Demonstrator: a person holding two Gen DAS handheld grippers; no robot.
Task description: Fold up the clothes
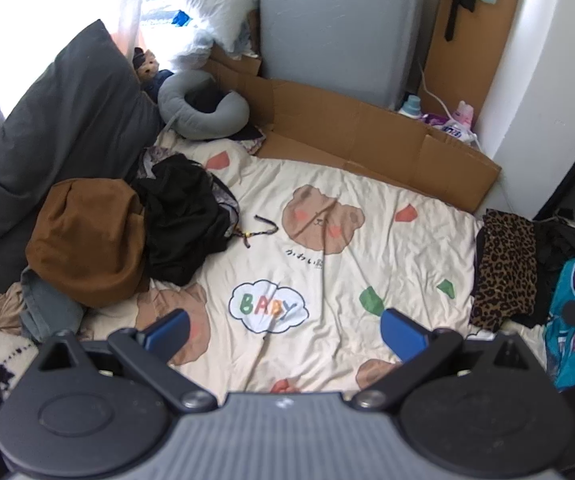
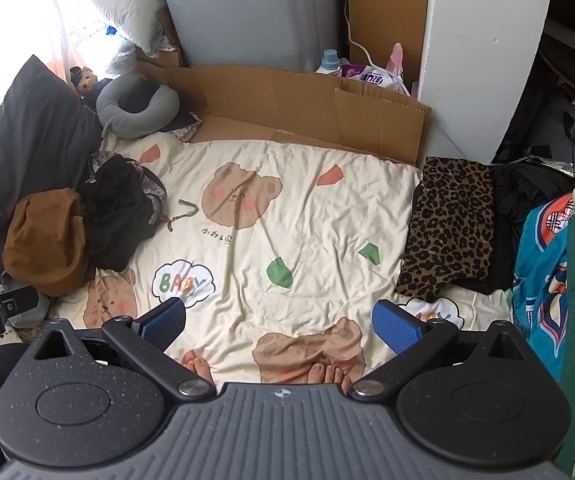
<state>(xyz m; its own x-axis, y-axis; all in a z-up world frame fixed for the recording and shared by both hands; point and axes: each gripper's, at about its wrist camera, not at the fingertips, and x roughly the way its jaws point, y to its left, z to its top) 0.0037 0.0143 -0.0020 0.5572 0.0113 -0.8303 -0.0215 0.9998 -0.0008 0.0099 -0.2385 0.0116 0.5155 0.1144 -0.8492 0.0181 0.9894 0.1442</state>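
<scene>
Both hand-held grippers, left and right, are held released and empty. Folded leopard-print fabric is seen ahead-right on the cream bear-print bedsheet, long axis pointing away.

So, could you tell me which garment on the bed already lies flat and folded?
The leopard-print garment at the right edge of the bed: it lies flat and squared, while the brown garment and black garment sit crumpled at the left.
</scene>
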